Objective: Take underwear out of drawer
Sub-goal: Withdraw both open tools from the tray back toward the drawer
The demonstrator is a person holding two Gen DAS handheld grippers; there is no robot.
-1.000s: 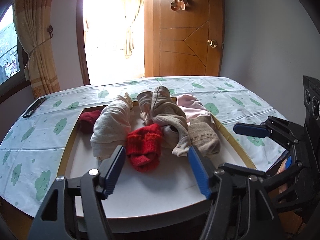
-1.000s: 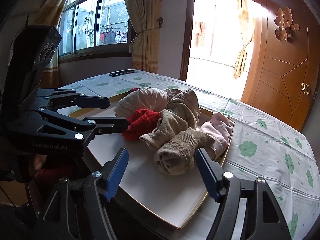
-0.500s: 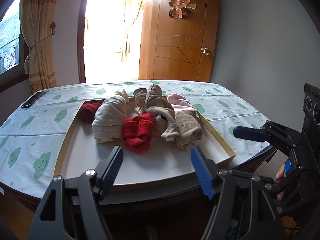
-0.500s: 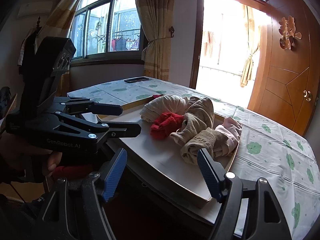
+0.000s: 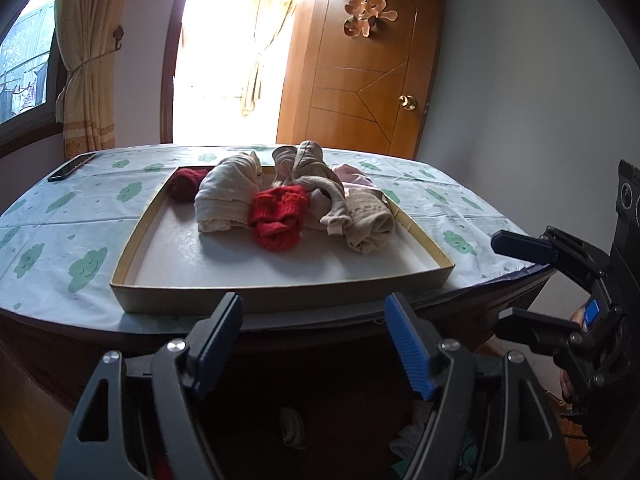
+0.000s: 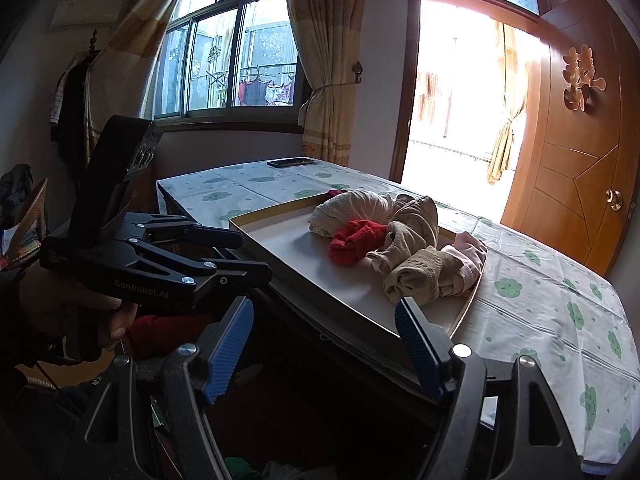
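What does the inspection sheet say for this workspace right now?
Surface: table under a cloud-print cloth.
Job's things: shallow tray holding rolled garments, among them a red garment; dark drawer space below the table edge, contents unclear.
Clutter: phone at the far corner.
Grippers: left hand-held gripper and right hand-held gripper both open, empty, below the table edge.
Cables: nothing seen.
Surroundings: wooden door, curtained window.

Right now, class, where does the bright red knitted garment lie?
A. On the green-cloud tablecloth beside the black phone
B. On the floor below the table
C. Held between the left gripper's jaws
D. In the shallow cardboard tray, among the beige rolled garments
D: the bright red knitted garment lies inside the shallow cardboard tray, touching the beige rolled garments; both grippers are empty.
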